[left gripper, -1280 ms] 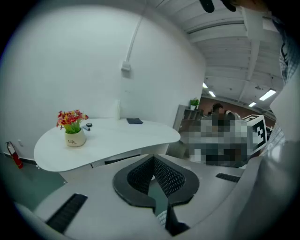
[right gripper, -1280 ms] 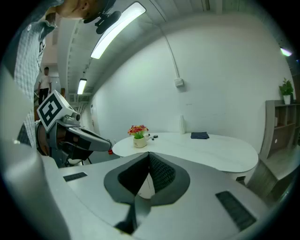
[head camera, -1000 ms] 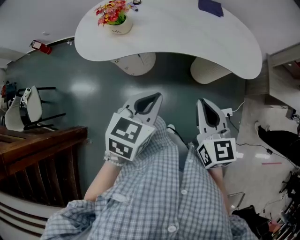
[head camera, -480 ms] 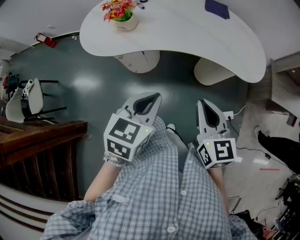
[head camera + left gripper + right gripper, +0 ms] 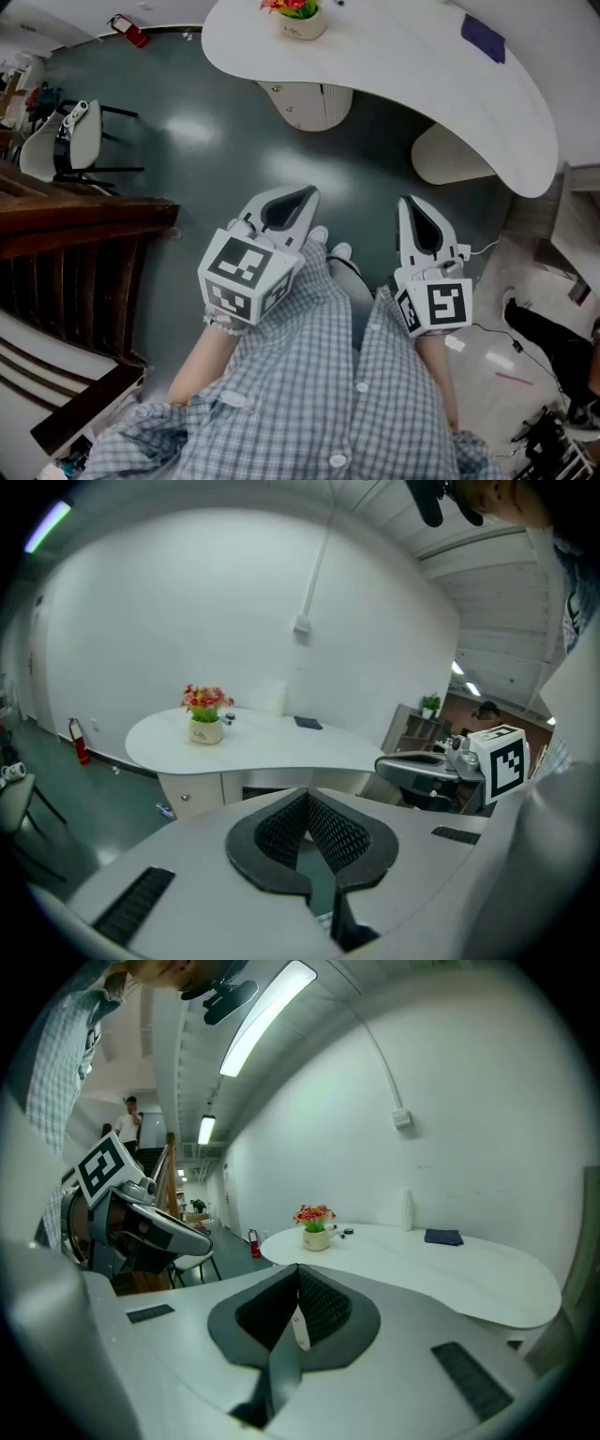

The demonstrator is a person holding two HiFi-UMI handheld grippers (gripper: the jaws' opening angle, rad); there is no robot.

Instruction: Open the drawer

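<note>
Far on the left a small red fire extinguisher (image 5: 127, 30) is by the wall. Near it stands a white chair with thin black legs (image 5: 75, 141). Below the chair runs a dark brown wooden rail (image 5: 84, 220). The shiny dark green floor (image 5: 206, 150) spreads out from there.

A person in a blue and white checked shirt (image 5: 309, 375) stands over that floor with a grey gripper in each hand. The left gripper (image 5: 312, 193) points toward the table. Its two black fingers meet at the tips, and nothing is between them. At its back is a cube with black and white squares (image 5: 242, 277).

Ahead is a big white curvy table (image 5: 403, 70). A white pot of red and yellow flowers (image 5: 300, 17) sits on it. Under the table, just below the flowers, is a round white cabinet (image 5: 309, 101). The drawer (image 5: 197, 791) is in the front of this cabinet and has a little round knob. It looks shut, and it is well apart from both grippers.

The right gripper (image 5: 410, 200) points the same way, and its fingers are pressed together. A thin white strip (image 5: 298, 1326) shows where they meet, and I cannot tell what it is.

Further right on the table lies a flat dark blue thing (image 5: 483, 39)
</note>
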